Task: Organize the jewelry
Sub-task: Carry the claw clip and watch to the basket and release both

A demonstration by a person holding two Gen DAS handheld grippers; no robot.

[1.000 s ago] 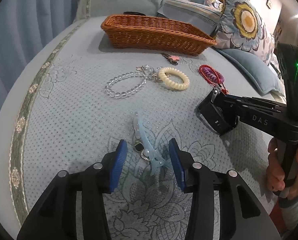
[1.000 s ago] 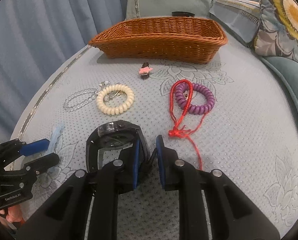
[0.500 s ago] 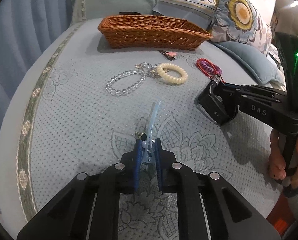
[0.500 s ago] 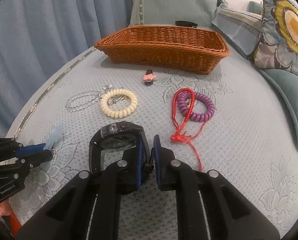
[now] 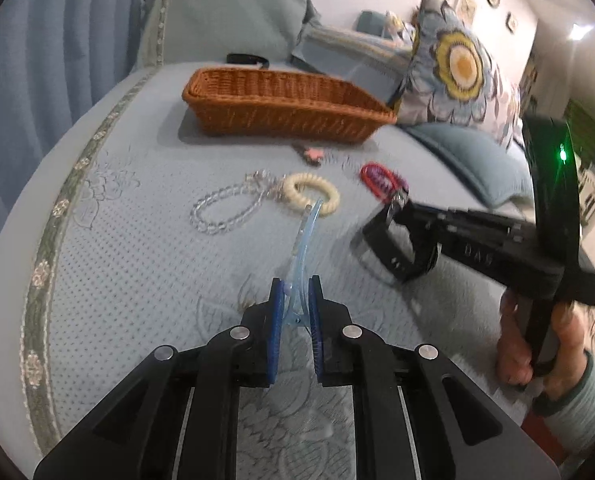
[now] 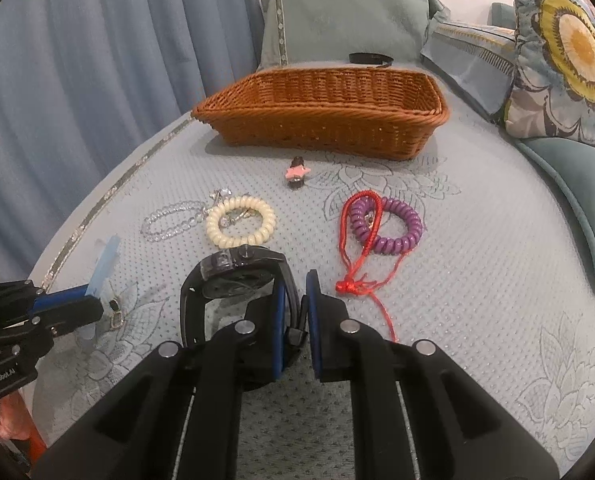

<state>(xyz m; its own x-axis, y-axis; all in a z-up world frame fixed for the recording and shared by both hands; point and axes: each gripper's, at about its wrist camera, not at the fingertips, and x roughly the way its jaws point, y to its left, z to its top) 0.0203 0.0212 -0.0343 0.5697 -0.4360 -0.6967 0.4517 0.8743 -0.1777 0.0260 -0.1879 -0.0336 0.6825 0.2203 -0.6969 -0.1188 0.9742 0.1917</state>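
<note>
Left wrist view is showing the left gripper [image 5: 295,312] pinching the light blue hair clip [image 5: 303,256] by its hinge end, blue pads pressed on both sides, long jaw of the clip sticking up and forward. A second ago these jaws were standing wide with the clip lying flat on the bedspread [image 5: 109,240] between them; they have just been closing on it, and the clip is now riding clear of the fabric. Right gripper [image 6: 295,312] is clamping the strap of the black watch [image 6: 233,276], jaws nearly together on it, slightly tighter than a second ago; the watch is tilting up off the cover, same as in the left view, where it is hanging from the other tool. So both hands are now loaded, and my read is the pick step is finished and the carry to the wicker basket [image 6: 321,116] is coming next. Basket is sitting far side of the bed, looking empty from here.

Both tools are angling downward toward the bed, low, side by side, right one crossing in from the right edge of the left view with the person's hand [image 5: 537,340] wrapping its grip. Neither hand is travelling much yet.

Still waiting on the cover: clear bead bracelet [image 6: 169,222], cream coil band [image 6: 241,220], purple coil band [image 6: 389,226] tangled with the red cord [image 6: 357,256], small pink charm [image 6: 297,174], and a dark earring-like bit [image 6: 115,312] just beside the left tool.
</note>
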